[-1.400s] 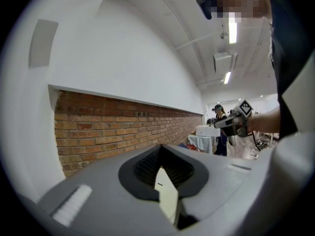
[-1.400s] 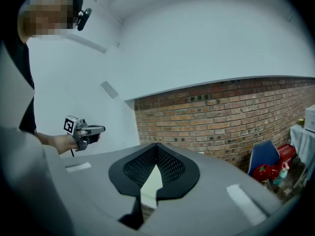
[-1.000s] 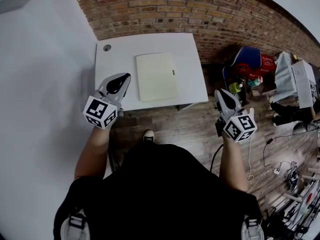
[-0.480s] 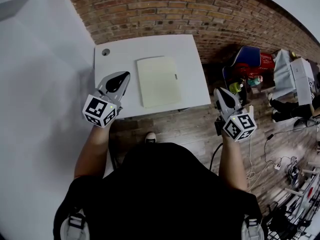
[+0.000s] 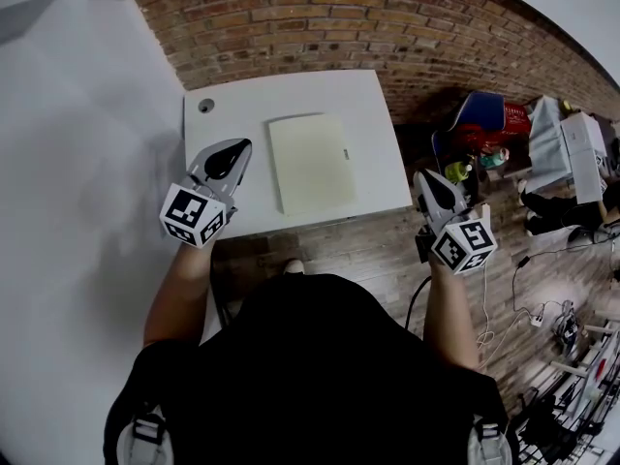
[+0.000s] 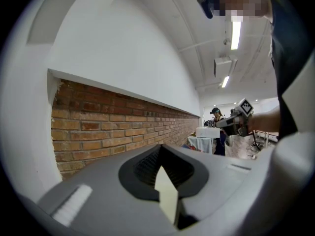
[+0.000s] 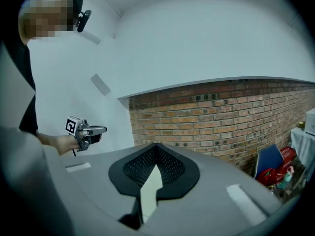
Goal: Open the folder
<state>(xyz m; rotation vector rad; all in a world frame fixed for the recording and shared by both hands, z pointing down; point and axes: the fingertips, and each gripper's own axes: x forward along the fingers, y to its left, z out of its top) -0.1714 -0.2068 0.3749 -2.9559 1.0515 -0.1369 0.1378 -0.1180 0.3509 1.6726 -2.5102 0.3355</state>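
Folder (image 5: pixel 311 163), seemingly closed, lies on table (image 5: pixel 228 124); edge mark (image 5: pixel 342 154) unreadable.

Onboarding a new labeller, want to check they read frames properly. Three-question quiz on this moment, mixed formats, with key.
1. True or false: the pale yellow rectangular folder lies open on the white table.
2. Multiple choice: in the head view, which gripper is over the table? A. left gripper B. right gripper C. both
3. Short answer: what is between each gripper's jaws?

Key:
1. False; the folder lies closed.
2. A; the right gripper is past the table's right edge, above the wooden floor.
3. Nothing; both pairs of jaws are shut and empty.
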